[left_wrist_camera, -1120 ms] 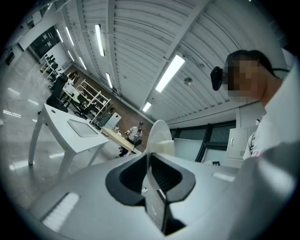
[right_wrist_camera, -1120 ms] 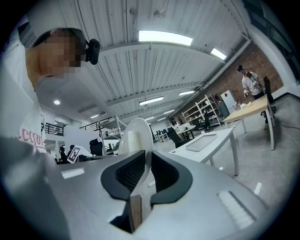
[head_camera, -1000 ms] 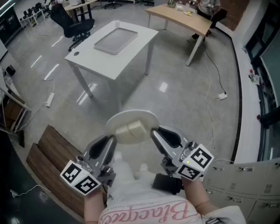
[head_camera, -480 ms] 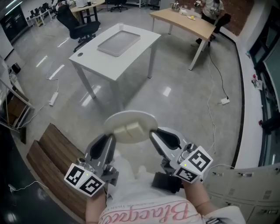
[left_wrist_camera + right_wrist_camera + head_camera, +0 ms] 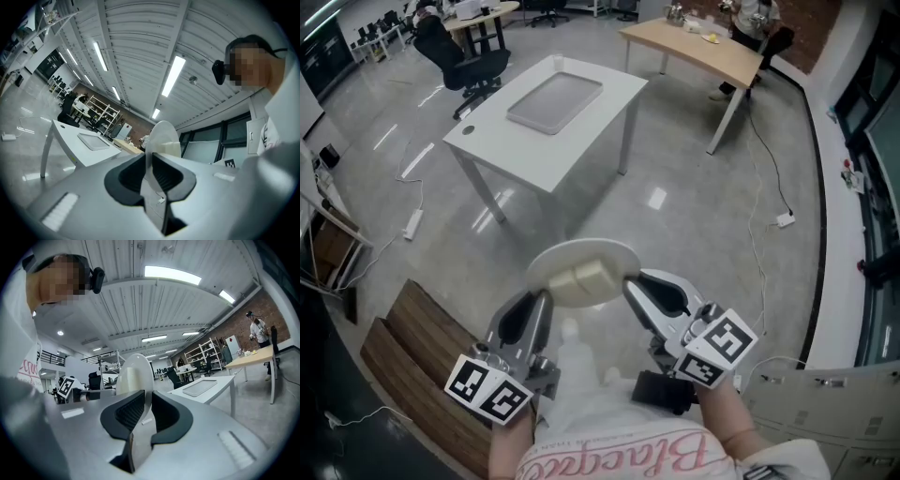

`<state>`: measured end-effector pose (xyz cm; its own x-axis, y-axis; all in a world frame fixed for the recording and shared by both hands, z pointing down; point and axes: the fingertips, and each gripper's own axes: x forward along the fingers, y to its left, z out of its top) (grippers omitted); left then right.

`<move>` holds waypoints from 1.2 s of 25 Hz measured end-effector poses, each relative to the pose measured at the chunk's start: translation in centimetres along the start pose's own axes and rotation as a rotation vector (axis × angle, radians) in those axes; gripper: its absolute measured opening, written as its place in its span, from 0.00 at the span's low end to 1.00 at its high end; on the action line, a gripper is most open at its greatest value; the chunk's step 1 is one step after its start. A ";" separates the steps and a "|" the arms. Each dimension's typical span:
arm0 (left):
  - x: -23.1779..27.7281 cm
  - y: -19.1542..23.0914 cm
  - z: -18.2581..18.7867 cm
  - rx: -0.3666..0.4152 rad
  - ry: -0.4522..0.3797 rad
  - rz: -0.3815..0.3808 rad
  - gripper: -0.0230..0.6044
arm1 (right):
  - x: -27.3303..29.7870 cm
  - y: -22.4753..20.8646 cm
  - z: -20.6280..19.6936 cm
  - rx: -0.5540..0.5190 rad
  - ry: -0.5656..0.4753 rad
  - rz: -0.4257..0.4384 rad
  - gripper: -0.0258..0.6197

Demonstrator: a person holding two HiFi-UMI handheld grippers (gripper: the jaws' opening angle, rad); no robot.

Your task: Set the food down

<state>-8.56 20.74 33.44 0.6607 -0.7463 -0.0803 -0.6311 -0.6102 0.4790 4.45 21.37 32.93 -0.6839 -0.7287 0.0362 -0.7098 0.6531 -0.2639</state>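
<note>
A white round plate [image 5: 581,251] with pale blocks of food [image 5: 583,278] on it hangs level in the air above the floor. My left gripper [image 5: 542,298] is shut on its left rim. My right gripper [image 5: 630,284] has the right rim between its pads, and its jaws are opening slightly. In the left gripper view the plate [image 5: 164,133] stands edge-on between the jaws of the left gripper [image 5: 149,161], with the food [image 5: 171,149] to the right. In the right gripper view the plate [image 5: 136,366] sits the same way in the right gripper [image 5: 146,401].
A white table [image 5: 572,141] bearing a grey tray [image 5: 555,101] stands ahead on the grey floor. Beyond it are a wooden table [image 5: 694,42] and a black office chair [image 5: 473,61]. A brown slatted bench [image 5: 403,347] lies at lower left. Cables [image 5: 769,187] run along the right.
The head view has drifted a little, so the white table sits slightly differently. The plate and both grippers hold the same pose.
</note>
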 end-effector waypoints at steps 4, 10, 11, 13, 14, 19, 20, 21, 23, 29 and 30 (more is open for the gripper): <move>2.6 2.5 1.6 -0.013 -0.004 -0.026 0.11 | 3.0 -2.0 1.2 -0.002 0.000 -0.017 0.12; 6.1 7.2 4.3 -0.038 -0.018 -0.052 0.11 | 8.3 -4.2 2.5 -0.022 -0.007 -0.034 0.12; 6.7 7.9 4.6 -0.042 -0.017 -0.059 0.11 | 9.0 -4.6 2.7 -0.027 -0.004 -0.040 0.12; 7.7 9.0 5.2 -0.045 -0.014 -0.075 0.10 | 10.3 -5.4 3.1 -0.026 -0.001 -0.049 0.12; 8.2 9.5 5.5 -0.045 -0.013 -0.082 0.10 | 10.8 -5.7 3.3 -0.019 -0.001 -0.051 0.12; 10.7 11.8 6.5 -0.044 0.006 -0.117 0.10 | 13.3 -7.7 3.9 0.007 -0.006 -0.082 0.11; 11.2 12.2 6.7 -0.044 0.010 -0.123 0.10 | 13.9 -8.1 3.9 0.009 -0.004 -0.091 0.11; 11.6 12.7 6.8 -0.043 0.015 -0.128 0.10 | 14.3 -8.5 3.9 0.010 -0.003 -0.100 0.11; 12.5 13.4 6.9 -0.042 0.024 -0.137 0.10 | 15.1 -9.2 3.9 0.007 0.000 -0.116 0.11; 15.6 14.1 7.4 -0.036 0.041 -0.157 0.10 | 16.0 -11.8 4.7 -0.004 -0.001 -0.159 0.12; 16.0 14.2 7.3 -0.038 0.044 -0.156 0.10 | 16.1 -12.3 4.8 -0.003 0.001 -0.161 0.12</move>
<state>-9.89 -1.85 32.59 0.7675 -0.6301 -0.1182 -0.5040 -0.7070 0.4962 2.96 0.62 32.15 -0.5614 -0.8238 0.0785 -0.8107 0.5285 -0.2519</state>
